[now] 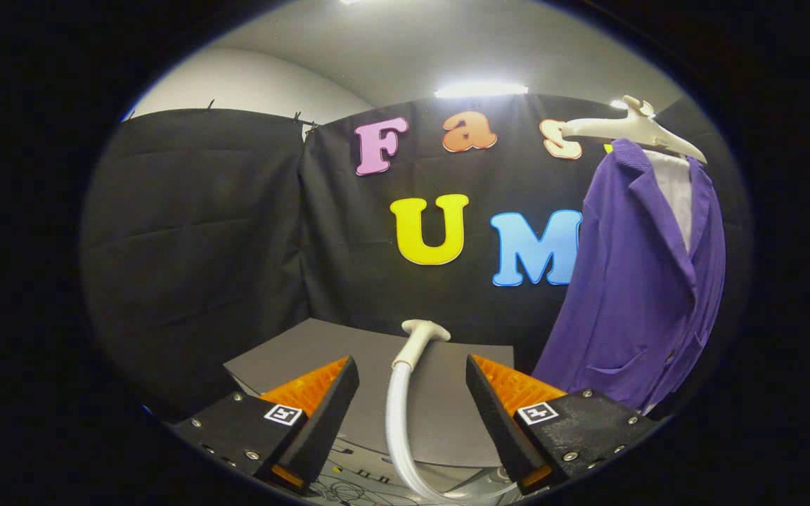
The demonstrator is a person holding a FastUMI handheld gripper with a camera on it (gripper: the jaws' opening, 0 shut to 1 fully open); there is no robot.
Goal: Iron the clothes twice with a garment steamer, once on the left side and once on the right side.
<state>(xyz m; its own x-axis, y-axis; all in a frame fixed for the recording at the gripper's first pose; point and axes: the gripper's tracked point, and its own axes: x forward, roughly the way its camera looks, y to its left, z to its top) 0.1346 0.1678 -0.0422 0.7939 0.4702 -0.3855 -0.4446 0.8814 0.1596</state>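
A purple jacket (640, 281) hangs on a white hanger (633, 126) against the booth's black wall, beyond my fingers and off to the right. The white steamer head (425, 329) lies on a grey table (320, 348), and its pale hose (396, 422) runs back toward me between my two fingers. My gripper (412, 362) is open, with a finger on each side of the hose and neither touching it. The steamer head sits just ahead of the fingertips.
The grey table ends at the black cloth wall (194, 232) behind and to the left. Some thin cables or printed papers (349, 485) lie low between the fingers, below the table's near edge. The jacket's hem hangs beside the table's right end.
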